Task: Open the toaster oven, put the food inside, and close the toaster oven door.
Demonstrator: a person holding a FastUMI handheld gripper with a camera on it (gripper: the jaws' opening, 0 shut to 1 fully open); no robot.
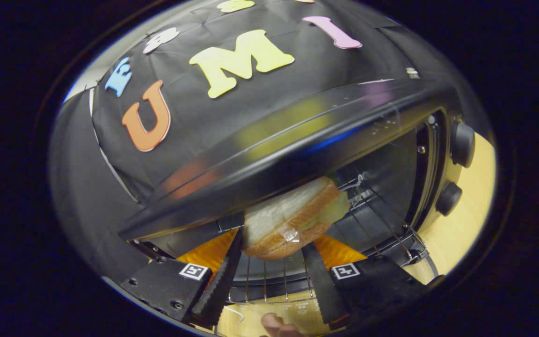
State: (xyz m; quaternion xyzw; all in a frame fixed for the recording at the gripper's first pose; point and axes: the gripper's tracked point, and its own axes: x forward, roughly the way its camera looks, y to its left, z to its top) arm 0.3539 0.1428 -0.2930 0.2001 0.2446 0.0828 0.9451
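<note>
A sandwich of white bread with a brown crust and a pale green filling sits between my gripper fingers, both pressing on its sides. It hangs at the mouth of the black toaster oven, just under the oven's top front edge and above the wire rack. The view is tilted, so the oven leans. Its door is open; the inside walls and the rack's far end show beyond the sandwich. The sandwich's far end reaches into the cavity.
Two black knobs sit on the oven's right panel. The light wooden table shows to the right of the oven and below the rack. A fingertip shows under the fingers.
</note>
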